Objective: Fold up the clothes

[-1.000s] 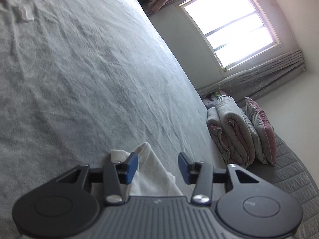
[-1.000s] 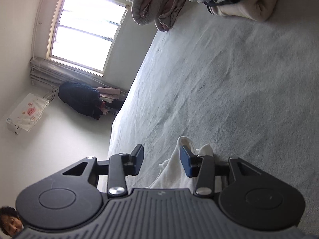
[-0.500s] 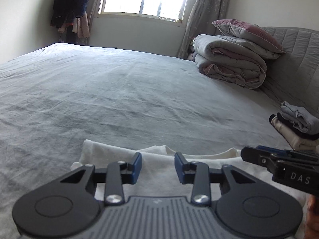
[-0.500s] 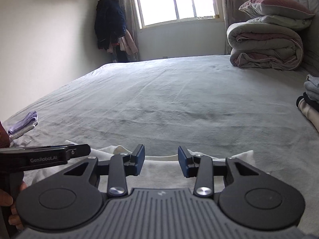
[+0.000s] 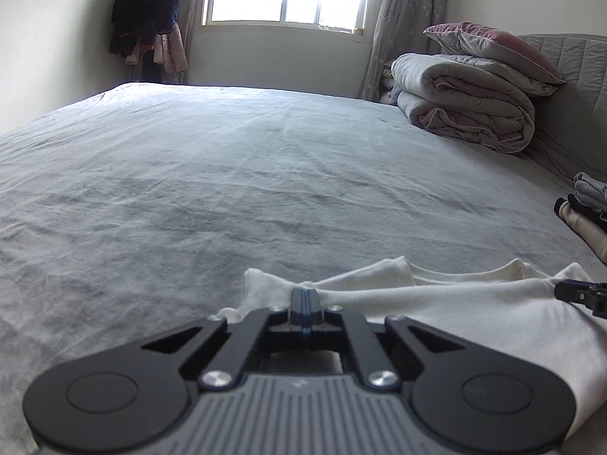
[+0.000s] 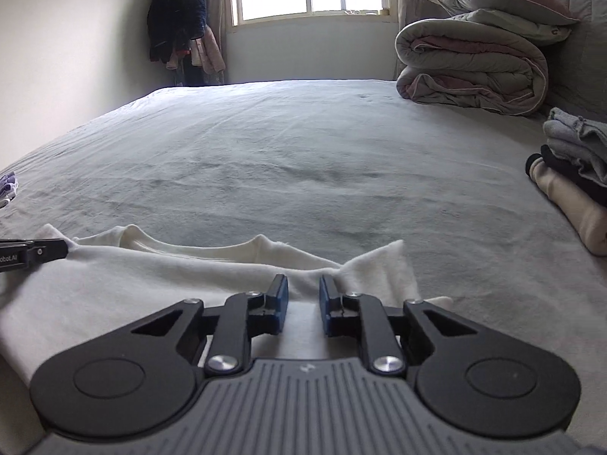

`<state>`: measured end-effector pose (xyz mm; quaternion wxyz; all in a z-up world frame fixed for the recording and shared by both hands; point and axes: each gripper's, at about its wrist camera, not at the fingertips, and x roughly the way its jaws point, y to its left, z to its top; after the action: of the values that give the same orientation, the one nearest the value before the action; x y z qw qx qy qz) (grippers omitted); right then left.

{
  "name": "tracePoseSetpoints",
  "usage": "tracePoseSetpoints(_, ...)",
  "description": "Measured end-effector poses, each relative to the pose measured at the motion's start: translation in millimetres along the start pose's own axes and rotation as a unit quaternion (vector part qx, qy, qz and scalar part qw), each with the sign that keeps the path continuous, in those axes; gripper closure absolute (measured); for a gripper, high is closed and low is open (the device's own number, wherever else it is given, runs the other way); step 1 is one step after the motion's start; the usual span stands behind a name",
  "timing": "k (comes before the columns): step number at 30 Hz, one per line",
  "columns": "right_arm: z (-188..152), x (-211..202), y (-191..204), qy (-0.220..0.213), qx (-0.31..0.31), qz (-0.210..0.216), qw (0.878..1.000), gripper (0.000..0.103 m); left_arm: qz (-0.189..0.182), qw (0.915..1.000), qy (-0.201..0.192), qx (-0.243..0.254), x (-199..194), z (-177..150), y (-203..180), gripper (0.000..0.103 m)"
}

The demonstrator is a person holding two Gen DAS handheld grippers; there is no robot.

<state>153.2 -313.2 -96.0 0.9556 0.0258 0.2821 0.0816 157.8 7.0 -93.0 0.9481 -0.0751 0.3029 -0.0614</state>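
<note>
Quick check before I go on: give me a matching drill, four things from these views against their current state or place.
Things:
1. left gripper
2. right gripper
3. white shirt
4. rolled duvet

States or places:
A. lying spread on the bed, collar toward the window
B. jaws apart, over the shirt's right shoulder
C. at the far right of the bed, under a pillow
D. shut on the shirt's left shoulder

Pairs: 1-D, 2-B, 3-A, 4-C
</note>
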Motion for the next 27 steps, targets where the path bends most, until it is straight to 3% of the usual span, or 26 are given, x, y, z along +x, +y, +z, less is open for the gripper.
tracePoseSetpoints(3,3.3,-13.3,-17.2,0.003,0.031,-0.003,1.0,0.088,0.001,0.9996,0.005,-0.028,-6.0,3.9,13.1,0.1)
tracePoseSetpoints(4,5.2,-19.9,-19.4,0.001,0.042,0.002,0.999,0.083,0.002,0.9993,0.007,-0.038,-8.0,5.3,17.3,0.095)
tracePoseSetpoints(6,9.0,-33.7,-23.2,0.0,0.066,0.01,0.998,0.076,-0.009,0.9979,0.015,-0.062,-18.2,8.4,17.0,0.077)
tracePoseSetpoints(8,11.2,-45.9,-26.8,0.012,0.095,0.015,0.995,0.071,-0.024,0.995,0.026,-0.093,-31.6,11.0,16.4,0.048)
tracePoseSetpoints(11,9.7,-61.9,-31.3,0.03,0.133,0.021,0.99,0.06,-0.021,0.9907,0.043,-0.128,-51.3,12.7,16.7,0.025)
tracePoseSetpoints(15,3.3,-83.0,-40.1,0.052,0.198,0.026,0.978,0.058,-0.011,0.9782,0.077,-0.192,-76.4,3.0,30.9,0.021)
tracePoseSetpoints(18,-5.5,-95.3,-48.2,0.067,0.255,0.035,0.964,0.054,-0.031,0.9649,0.079,-0.249,-92.1,-13.6,49.2,0.019)
tracePoseSetpoints(21,-17.8,-102.6,-55.6,0.094,0.317,0.047,0.942,0.053,-0.044,0.9437,0.098,-0.313,-95.4,-34.5,66.5,0.018)
tracePoseSetpoints(26,-34.6,-93.9,-56.0,0.122,0.399,0.092,0.904,0.052,-0.096,0.9015,0.115,-0.406,-86.6,-53.5,70.5,0.018)
tracePoseSetpoints(27,-36.3,-90.5,-55.2,0.122,0.405,0.095,0.901,0.052,-0.094,0.9007,0.11,-0.41,-84.4,-55.3,67.5,0.018)
